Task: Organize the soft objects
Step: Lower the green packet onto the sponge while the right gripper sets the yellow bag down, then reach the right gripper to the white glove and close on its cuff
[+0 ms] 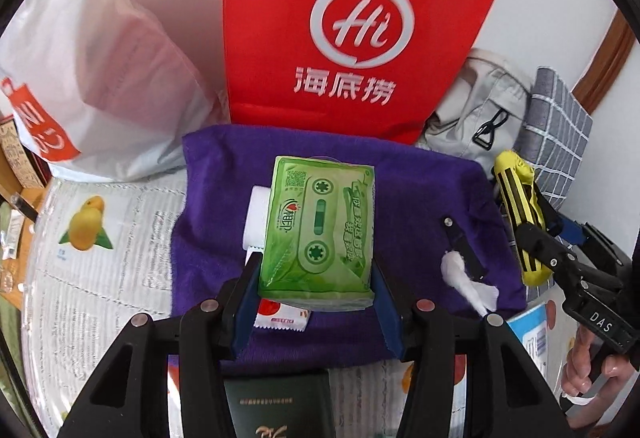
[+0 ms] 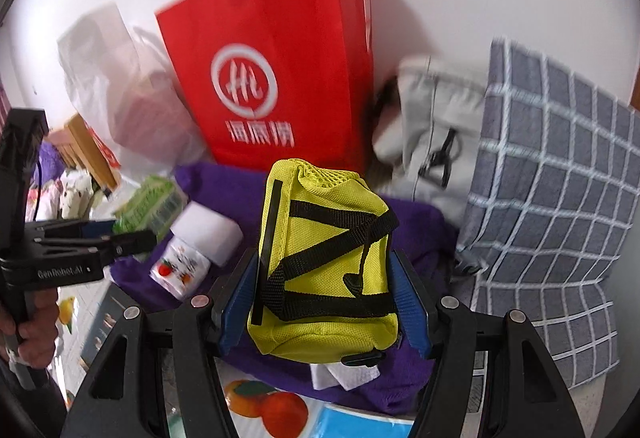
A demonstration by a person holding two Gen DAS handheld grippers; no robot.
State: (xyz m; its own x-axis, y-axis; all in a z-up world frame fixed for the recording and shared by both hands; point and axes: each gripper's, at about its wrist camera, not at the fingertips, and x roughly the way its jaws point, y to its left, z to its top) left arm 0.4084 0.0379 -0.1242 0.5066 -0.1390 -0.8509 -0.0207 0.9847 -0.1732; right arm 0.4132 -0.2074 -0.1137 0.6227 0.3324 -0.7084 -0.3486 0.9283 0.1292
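Observation:
My left gripper (image 1: 316,290) is shut on a green tissue pack (image 1: 318,230) and holds it over a purple towel (image 1: 420,189). A white sponge block (image 1: 256,222) and a small red-and-white packet (image 1: 280,316) lie on the towel beneath it. My right gripper (image 2: 326,312) is shut on a yellow mesh pouch (image 2: 324,258) with black straps, above the towel's right part (image 2: 416,222). The pouch also shows in the left wrist view (image 1: 516,213), right of the towel. The tissue pack shows in the right wrist view (image 2: 150,207) at left.
A red paper bag (image 1: 360,29) and a white plastic bag (image 1: 92,57) stand behind the towel. A grey bag (image 1: 476,109) and a grey checked cushion (image 2: 552,197) lie at right. White cotton (image 1: 468,278) and a black clip (image 1: 460,242) lie on the towel. A green booklet (image 1: 280,406) is near.

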